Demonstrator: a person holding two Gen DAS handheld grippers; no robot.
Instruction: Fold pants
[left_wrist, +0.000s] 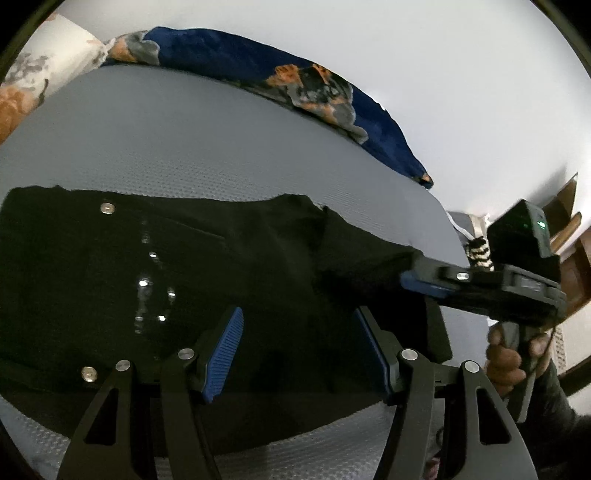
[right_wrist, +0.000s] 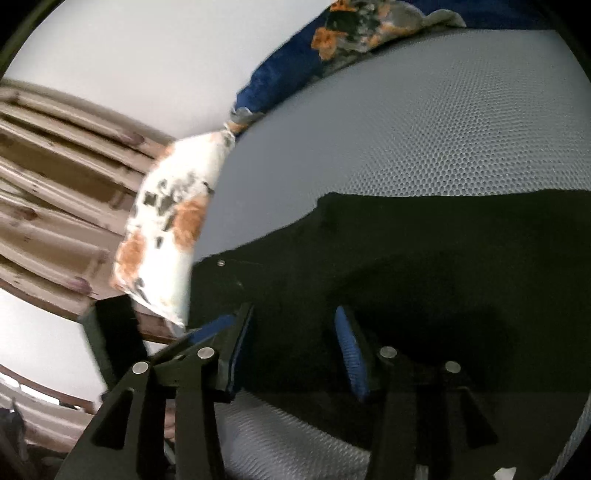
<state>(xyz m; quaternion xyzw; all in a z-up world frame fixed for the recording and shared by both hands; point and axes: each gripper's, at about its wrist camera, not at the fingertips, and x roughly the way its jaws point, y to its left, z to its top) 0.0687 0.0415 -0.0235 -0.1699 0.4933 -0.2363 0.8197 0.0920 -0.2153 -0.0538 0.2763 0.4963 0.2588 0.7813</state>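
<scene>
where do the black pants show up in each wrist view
Left wrist view: the black pants fill the lower left and middle, flat on the grey mattress, metal studs showing.
Right wrist view: the pants fill the lower right and middle, on the same mattress.
Shared landmark: the blue flowered blanket along the far edge of the mattress, upper middle in the left view, top right in the right view.

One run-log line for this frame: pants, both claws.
pants: black, flat on grey mattress | left claw: open above pants | right claw: open, nothing gripped

A grey mesh mattress (left_wrist: 184, 147) meets plain white wall (left_wrist: 443, 74), wooden furniture (right_wrist: 55, 184) alongside.
</scene>
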